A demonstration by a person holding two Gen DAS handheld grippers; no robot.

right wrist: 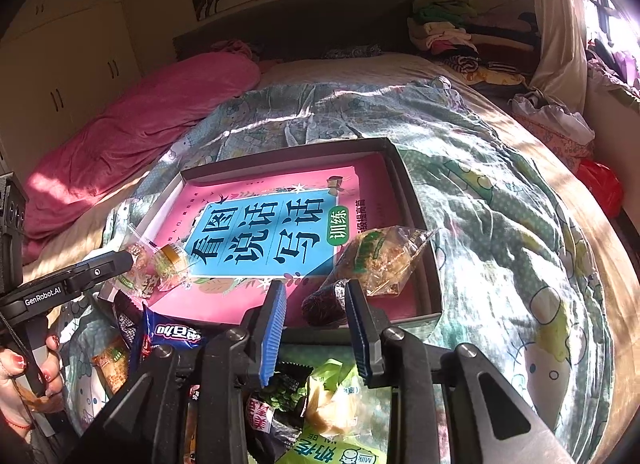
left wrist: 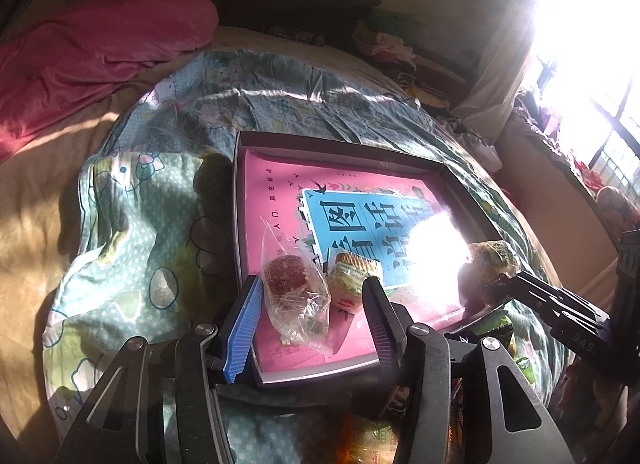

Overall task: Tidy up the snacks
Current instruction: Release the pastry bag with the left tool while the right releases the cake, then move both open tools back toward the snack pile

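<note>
Left wrist view shows the left gripper, fingers apart, around two wrapped snacks inside the box. The right gripper, also parted, hovers beside two more snacks at the box's near right corner.

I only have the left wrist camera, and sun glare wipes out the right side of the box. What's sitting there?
Observer: A clear-wrapped pastry with a green label lies in the near right corner of the box.
Operator: Anything beside it?
Observer: A dark round snack, just in front of the open right gripper.
Operator: Where are the unsorted snacks?
Observer: Piled on the quilt below that gripper, including a blue packet and a dark pea packet.
</note>
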